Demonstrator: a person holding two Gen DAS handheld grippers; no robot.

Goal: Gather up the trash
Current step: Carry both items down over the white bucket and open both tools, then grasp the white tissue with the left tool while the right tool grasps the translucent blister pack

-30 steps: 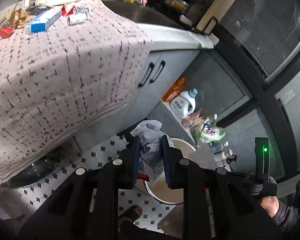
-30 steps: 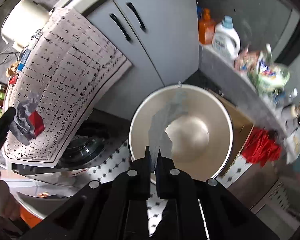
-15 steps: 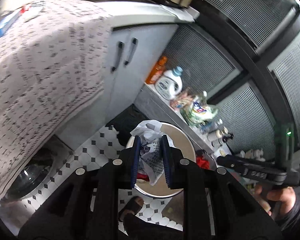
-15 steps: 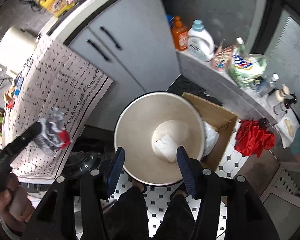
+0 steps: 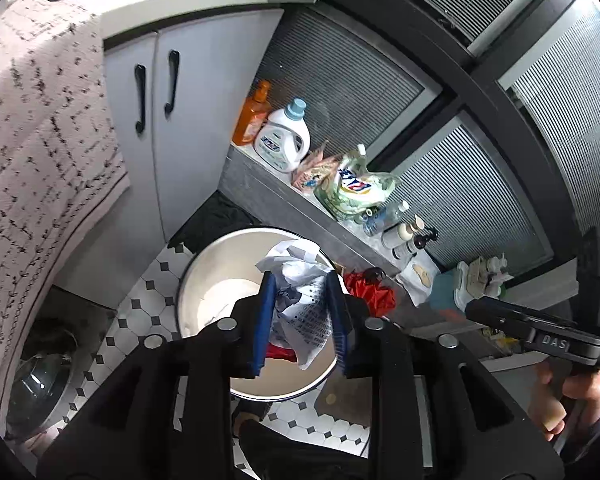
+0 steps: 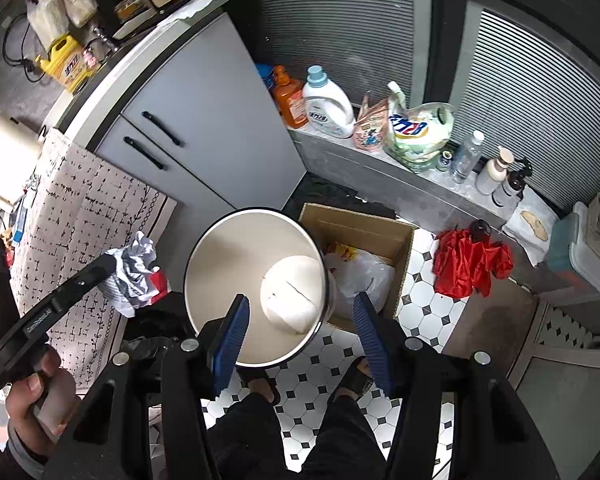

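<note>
Left gripper (image 5: 302,322): my blue pads are clamped on a crumpled paper wad (image 5: 300,300) with a red scrap showing at its base, held over the floor beside the bin.
Right gripper (image 6: 300,334): my jaws stand wide apart and carry nothing, hovering above the bin's open mouth.
Trash bin (image 6: 204,256): round, cream-lined, metal-rimmed, on the tiled floor against the grey cabinet (image 6: 204,128); one pale piece of paper (image 6: 290,300) lies at the bottom.
Beside it: an open cardboard box (image 6: 364,228) with a plastic bag inside touches the bin's far side.
Risk: in my judgement the wad is light and springy; released off-centre, it could catch the rim and drop onto the tiles, or snag on a pad.
Second risk: the hanging tablecloth (image 6: 84,204) sits near my left gripper and could be brushed.
</note>
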